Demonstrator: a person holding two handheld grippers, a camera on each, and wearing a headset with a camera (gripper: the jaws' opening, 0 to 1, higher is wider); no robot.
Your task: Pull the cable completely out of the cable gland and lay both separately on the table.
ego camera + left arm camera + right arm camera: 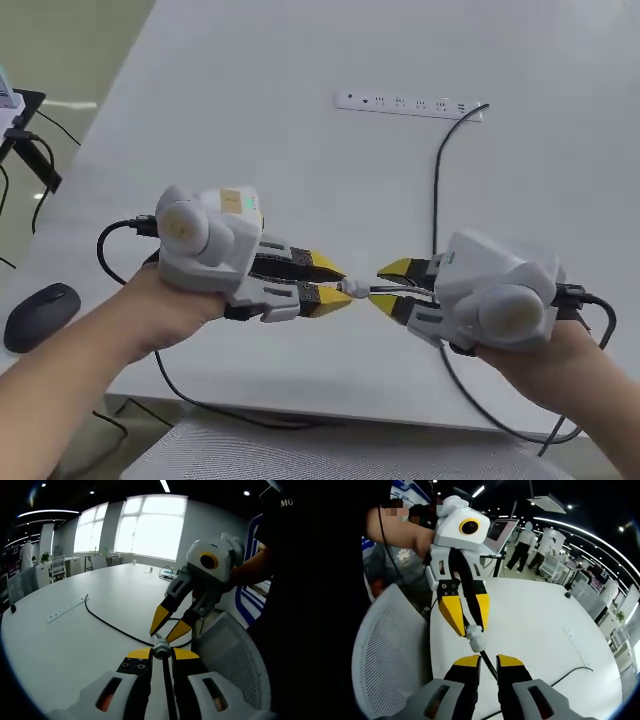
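Two tools meet nose to nose above the tabletop [300,150], and we're at the pulling step: the cable is not out yet. The left tool [345,286] is clamped on the pale cable gland [474,634], gripping it at the very tips of its yellow jaws. From the gland a thin black cable [487,659] runs straight into the right tool [388,287]. That tool's jaws stand a little apart with the cable passing between them, so it looks to be straddling the cable, not pinching it. Both pieces hang in the air over the tabletop's near edge, with nothing laid down. Next, I'd say, the right tool must close firmly on the cable near the gland. It can then draw straight back along the gland's axis while the left holds steady.
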